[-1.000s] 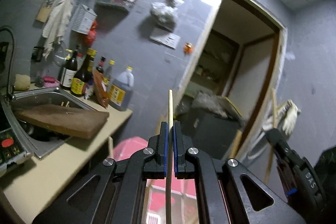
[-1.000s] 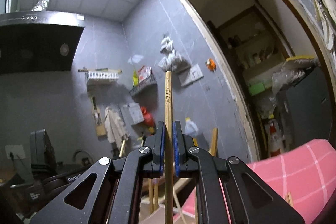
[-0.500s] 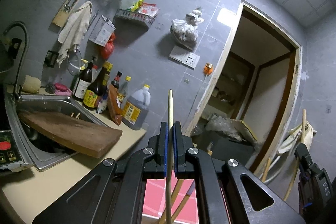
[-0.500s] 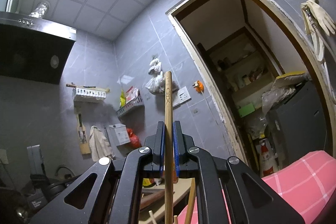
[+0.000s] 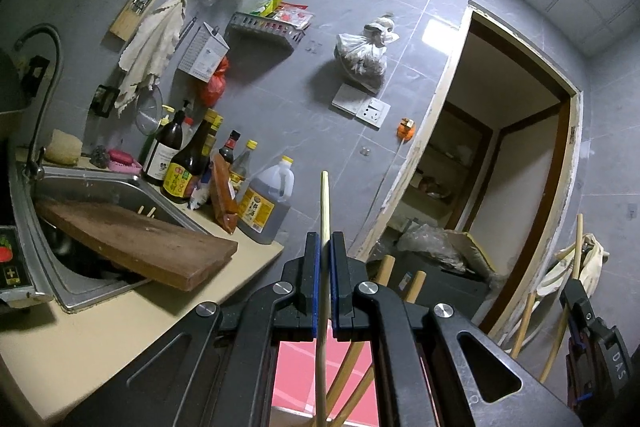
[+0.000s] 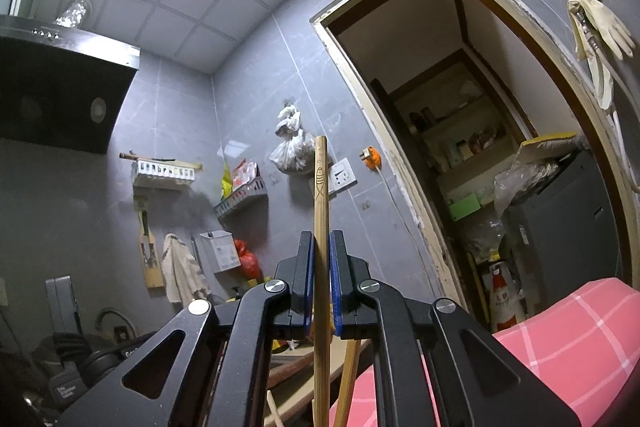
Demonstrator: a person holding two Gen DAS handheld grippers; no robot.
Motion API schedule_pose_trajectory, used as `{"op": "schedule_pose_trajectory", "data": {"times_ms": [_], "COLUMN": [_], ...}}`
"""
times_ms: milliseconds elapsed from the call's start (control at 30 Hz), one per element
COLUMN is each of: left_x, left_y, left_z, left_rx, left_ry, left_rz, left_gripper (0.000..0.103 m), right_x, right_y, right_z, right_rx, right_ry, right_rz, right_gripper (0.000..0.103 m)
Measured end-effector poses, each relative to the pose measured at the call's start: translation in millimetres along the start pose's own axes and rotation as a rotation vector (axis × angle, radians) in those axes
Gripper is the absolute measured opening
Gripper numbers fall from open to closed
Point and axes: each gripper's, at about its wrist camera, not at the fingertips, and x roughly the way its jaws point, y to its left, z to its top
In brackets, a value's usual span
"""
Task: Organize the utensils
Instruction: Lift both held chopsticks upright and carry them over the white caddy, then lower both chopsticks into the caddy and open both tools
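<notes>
Grey-tiled kitchen, beige table [image 5: 92, 339] with sink [image 5: 100, 187], bottles [image 5: 188, 163] on it; bottle labels too small to read. Left gripper [image 5: 325, 259] clamped tight on pale chopstick [image 5: 324, 211], lower end cut off by frame. Right gripper [image 6: 321, 259] closed on darker chopstick [image 6: 321, 187] bearing engraved fish mark. "DAS" readable on right gripper's body in left view. More chopsticks [image 5: 360, 379] below, over pink checked cloth [image 5: 304, 375], partly hidden.

Bottles [image 5: 208, 163], cutting board [image 5: 136, 247] crowd counter left; doorway [image 5: 500, 163] right open.
</notes>
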Motion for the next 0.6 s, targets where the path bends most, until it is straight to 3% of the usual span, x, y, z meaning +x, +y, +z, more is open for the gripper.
{"op": "schedule_pose_trajectory", "data": {"times_ms": [300, 600], "left_x": [-7.2, -11.3], "left_y": [-9.2, -15.0], "left_z": [-17.8, -43.7], "left_rx": [0.074, 0.144], "left_ry": [-0.009, 0.056], "left_rz": [0.015, 0.022], "left_gripper": [0.003, 0.003], "right_x": [2.6, -1.1], "right_y": [0.5, 7.3], "right_z": [-11.5, -20.1], "right_rx": [-0.015, -0.061], "right_ry": [0.041, 0.143], "right_rz": [-0.006, -0.033], "right_gripper": [0.006, 0.006]}}
